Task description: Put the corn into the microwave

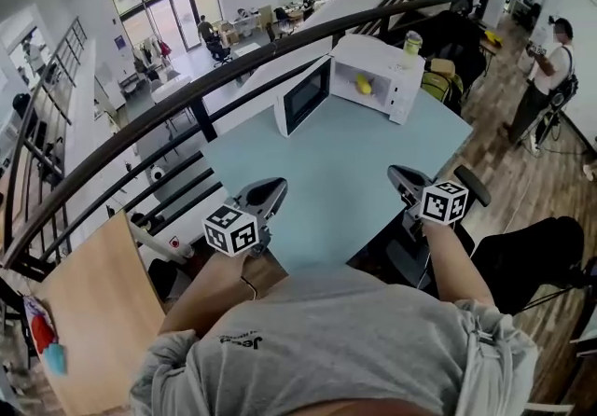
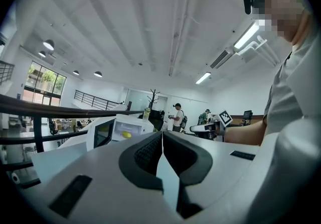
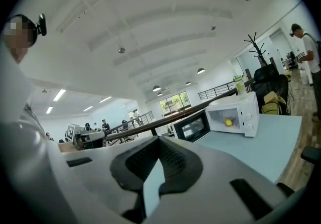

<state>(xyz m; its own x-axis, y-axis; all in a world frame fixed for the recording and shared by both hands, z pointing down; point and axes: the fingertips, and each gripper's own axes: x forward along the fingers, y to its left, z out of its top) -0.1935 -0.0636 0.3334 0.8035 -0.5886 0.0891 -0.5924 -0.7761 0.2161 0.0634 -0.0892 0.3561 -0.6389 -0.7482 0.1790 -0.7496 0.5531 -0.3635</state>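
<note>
Head view: shirt logo point(image 1: 241, 340) unreadable; corn point(image 1: 363, 84) inside open microwave point(image 1: 378, 55).

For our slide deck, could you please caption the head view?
Corn lies inside the open microwave on the blue table; left claw and right claw shut, empty.

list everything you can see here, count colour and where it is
microwave: 1, white, door open, far end of the table
corn: 1, yellow, inside the microwave
cup: 1, yellowish, on top of the microwave
table: 1, light blue, in front of the person
railing: 1, dark, behind the table
bystander: 1, white top, standing on the wood floor at right
left gripper: 1, grey, jaws shut, empty, near table edge
right gripper: 1, grey, jaws shut, empty, near table edge
</note>
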